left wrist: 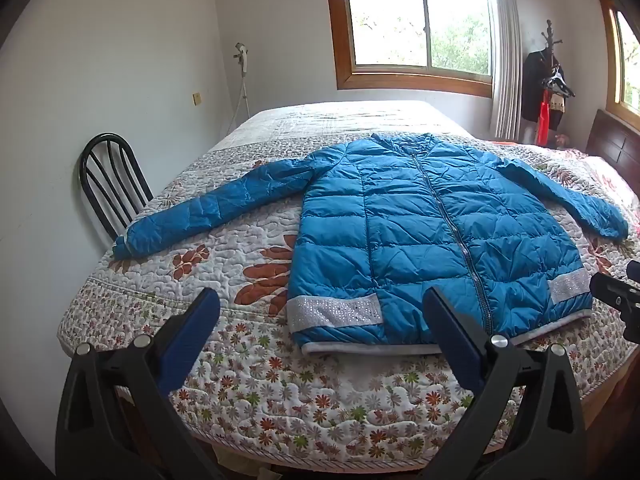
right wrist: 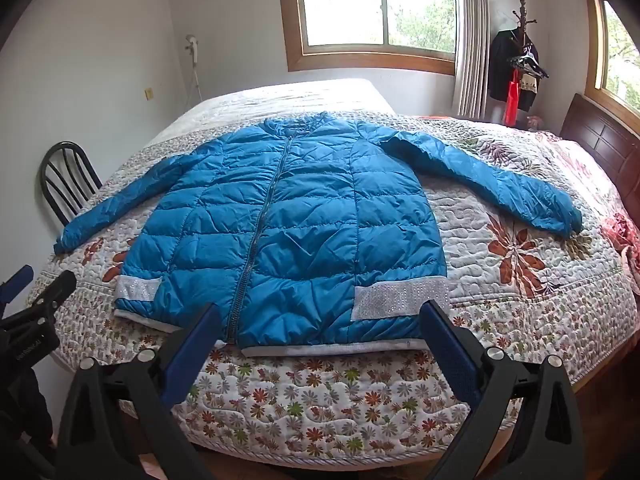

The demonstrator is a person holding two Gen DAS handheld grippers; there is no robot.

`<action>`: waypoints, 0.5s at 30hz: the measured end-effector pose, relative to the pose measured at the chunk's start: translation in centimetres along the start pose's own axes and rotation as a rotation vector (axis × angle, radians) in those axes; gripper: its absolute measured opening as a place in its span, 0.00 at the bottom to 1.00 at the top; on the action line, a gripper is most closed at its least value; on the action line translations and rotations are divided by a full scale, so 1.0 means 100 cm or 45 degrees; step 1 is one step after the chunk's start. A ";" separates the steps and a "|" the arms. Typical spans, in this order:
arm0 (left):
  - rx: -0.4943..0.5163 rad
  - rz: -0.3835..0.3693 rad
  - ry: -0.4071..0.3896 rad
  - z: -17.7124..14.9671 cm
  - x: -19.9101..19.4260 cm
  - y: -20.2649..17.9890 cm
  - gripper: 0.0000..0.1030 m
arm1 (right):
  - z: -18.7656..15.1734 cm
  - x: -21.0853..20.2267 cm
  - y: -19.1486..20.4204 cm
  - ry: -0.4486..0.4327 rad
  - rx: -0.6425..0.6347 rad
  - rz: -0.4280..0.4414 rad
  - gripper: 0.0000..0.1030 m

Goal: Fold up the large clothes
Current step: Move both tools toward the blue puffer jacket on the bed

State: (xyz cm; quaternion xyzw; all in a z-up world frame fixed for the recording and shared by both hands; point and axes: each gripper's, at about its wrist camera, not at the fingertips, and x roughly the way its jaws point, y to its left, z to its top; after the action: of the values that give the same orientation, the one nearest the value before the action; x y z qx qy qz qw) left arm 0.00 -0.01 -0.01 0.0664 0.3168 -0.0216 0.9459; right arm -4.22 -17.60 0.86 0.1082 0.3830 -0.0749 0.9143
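Note:
A blue quilted puffer jacket (left wrist: 420, 236) lies flat and zipped on the bed, front up, both sleeves spread out to the sides, grey hem toward me. It also shows in the right wrist view (right wrist: 296, 232). My left gripper (left wrist: 322, 300) is open and empty, held above the near bed edge in front of the jacket's left hem. My right gripper (right wrist: 320, 312) is open and empty, in front of the jacket's right hem. The right gripper's tip shows at the right edge of the left wrist view (left wrist: 618, 298); the left gripper shows at the left edge of the right wrist view (right wrist: 32, 304).
The bed carries a floral quilt (left wrist: 256, 384). A black chair (left wrist: 110, 184) stands at the bed's left side against the wall. A dark wooden headboard (right wrist: 600, 144) is on the right. A coat rack with clothes (right wrist: 518, 68) stands by the window.

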 end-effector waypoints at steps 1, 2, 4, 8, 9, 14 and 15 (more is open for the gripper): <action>0.000 0.000 0.001 0.000 0.000 0.000 0.97 | 0.000 0.000 0.000 0.001 -0.001 0.000 0.96; 0.002 0.002 -0.005 0.000 0.000 0.000 0.97 | -0.001 0.001 0.000 0.002 -0.001 0.001 0.96; 0.002 0.002 -0.001 0.000 0.000 0.000 0.97 | -0.001 0.002 0.000 0.003 -0.002 0.002 0.96; 0.001 0.001 0.000 0.000 0.000 0.000 0.97 | -0.002 0.001 0.000 0.000 -0.005 0.001 0.96; 0.001 0.001 0.000 0.000 0.000 0.000 0.97 | -0.001 0.001 0.001 0.000 -0.006 0.001 0.96; 0.000 0.000 0.001 0.000 0.000 0.000 0.97 | -0.001 0.002 0.001 0.003 -0.006 -0.001 0.96; 0.000 0.000 0.001 0.000 0.000 0.000 0.97 | -0.001 0.002 0.001 0.002 -0.006 0.001 0.96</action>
State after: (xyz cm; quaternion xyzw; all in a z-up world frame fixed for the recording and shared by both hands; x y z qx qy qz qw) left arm 0.00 -0.01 0.00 0.0664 0.3170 -0.0217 0.9458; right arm -4.16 -17.53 0.70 0.1061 0.3837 -0.0737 0.9144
